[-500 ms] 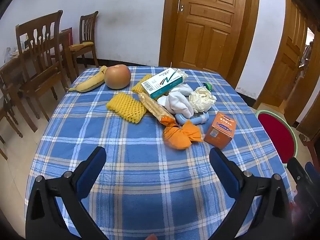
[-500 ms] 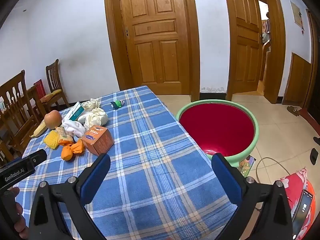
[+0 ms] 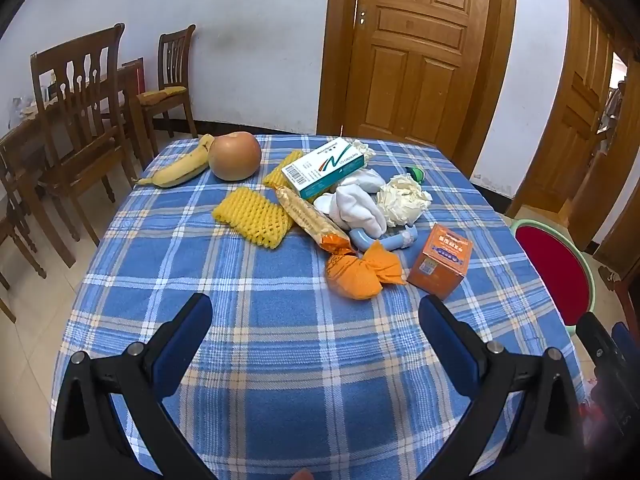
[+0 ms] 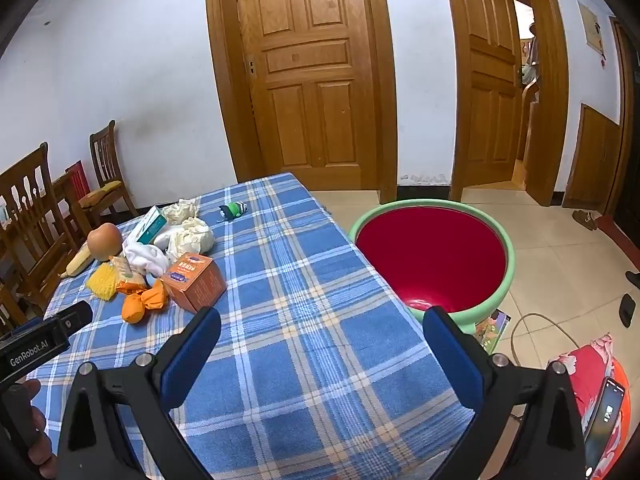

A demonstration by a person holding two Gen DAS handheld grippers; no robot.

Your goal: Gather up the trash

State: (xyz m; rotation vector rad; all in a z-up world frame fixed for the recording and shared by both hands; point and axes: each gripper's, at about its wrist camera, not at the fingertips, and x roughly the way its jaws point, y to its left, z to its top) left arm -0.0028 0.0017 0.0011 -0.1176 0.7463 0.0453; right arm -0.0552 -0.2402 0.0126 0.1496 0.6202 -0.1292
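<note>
A pile of trash lies on the blue plaid table [image 3: 280,344]: an orange box [image 3: 440,266], an orange wrapper [image 3: 358,272], a biscuit packet [image 3: 310,216], yellow foam netting [image 3: 254,216], a white-green box [image 3: 324,166], white cloth [image 3: 356,206] and crumpled paper [image 3: 402,198]. My left gripper [image 3: 316,316] is open and empty, short of the pile. My right gripper [image 4: 322,328] is open and empty over the table's right edge, the orange box [image 4: 196,280] to its left. A red basin with a green rim [image 4: 432,256] stands on the floor to the right.
A banana [image 3: 180,168] and a round orange-brown fruit [image 3: 235,156] lie at the table's far left. A small green object [image 4: 233,209] lies farther back. Wooden chairs [image 3: 76,120] stand to the left. A cable [image 4: 532,328] and a phone [image 4: 606,416] are by the basin.
</note>
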